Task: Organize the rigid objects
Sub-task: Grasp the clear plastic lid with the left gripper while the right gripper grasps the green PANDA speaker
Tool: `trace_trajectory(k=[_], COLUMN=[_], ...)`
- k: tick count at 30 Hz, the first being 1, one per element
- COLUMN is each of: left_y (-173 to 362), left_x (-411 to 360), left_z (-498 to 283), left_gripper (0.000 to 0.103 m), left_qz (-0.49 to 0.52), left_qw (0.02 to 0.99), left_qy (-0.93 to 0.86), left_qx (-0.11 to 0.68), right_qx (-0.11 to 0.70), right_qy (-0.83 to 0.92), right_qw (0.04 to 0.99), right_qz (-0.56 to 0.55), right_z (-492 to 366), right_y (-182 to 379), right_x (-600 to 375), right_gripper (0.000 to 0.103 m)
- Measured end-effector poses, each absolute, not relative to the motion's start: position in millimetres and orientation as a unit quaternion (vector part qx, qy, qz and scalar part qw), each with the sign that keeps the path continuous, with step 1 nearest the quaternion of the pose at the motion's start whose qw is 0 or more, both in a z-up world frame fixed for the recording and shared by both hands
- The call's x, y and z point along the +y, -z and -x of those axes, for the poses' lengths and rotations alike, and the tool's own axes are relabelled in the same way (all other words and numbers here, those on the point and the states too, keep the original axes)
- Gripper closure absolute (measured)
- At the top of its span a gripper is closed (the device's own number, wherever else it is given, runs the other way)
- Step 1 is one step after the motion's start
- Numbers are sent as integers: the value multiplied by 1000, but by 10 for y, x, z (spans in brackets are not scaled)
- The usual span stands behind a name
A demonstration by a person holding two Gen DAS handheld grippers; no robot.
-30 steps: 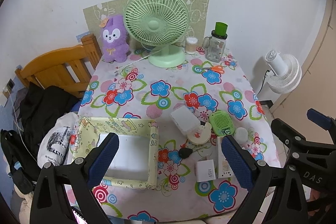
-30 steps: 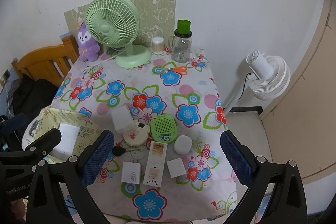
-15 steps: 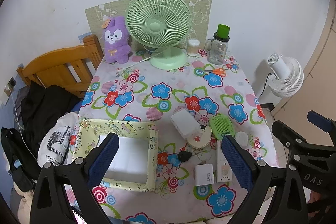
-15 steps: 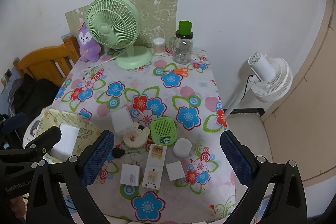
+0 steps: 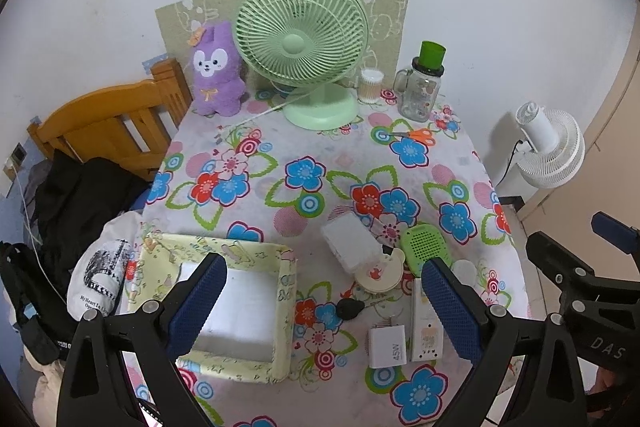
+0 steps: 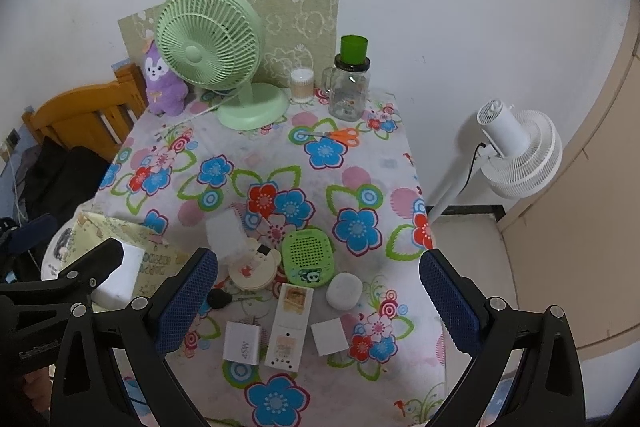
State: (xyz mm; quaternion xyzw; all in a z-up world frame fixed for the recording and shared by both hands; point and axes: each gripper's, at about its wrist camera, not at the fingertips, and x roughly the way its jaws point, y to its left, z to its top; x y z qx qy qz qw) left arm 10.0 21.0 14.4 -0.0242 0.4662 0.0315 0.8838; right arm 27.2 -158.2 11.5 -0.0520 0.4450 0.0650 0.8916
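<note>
On the floral tablecloth (image 5: 304,187) your yellow box (image 5: 286,291) holds only one white block; the charger (image 6: 242,343) and other gadgets wait, both grippers (image 5: 324,303) (image 6: 318,303) gaping, empty.

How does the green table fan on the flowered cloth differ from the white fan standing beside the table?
The green table fan stands on the flowered tablecloth on a round base; the white fan stands off the table on a thin pole. The green fan's grille faces roughly toward the cameras, while the white fan shows its rear motor housing and faces away. Both have round slatted grilles and a cord.
</note>
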Motion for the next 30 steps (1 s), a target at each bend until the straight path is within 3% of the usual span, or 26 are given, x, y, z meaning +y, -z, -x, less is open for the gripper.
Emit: trace_trajectory(k=[30], left_y=[1160], left_x=[-281], left_z=[-1273], left_gripper=[6], left_qz=[8], left_qw=[813], left_qy=[-19], left_qx=[582], right_qx=[541], right_qy=[-41], right_qw=[839], right_qz=[48], right_z=[-1404], right_y=[1118], right_x=[-1966], right_gripper=[1])
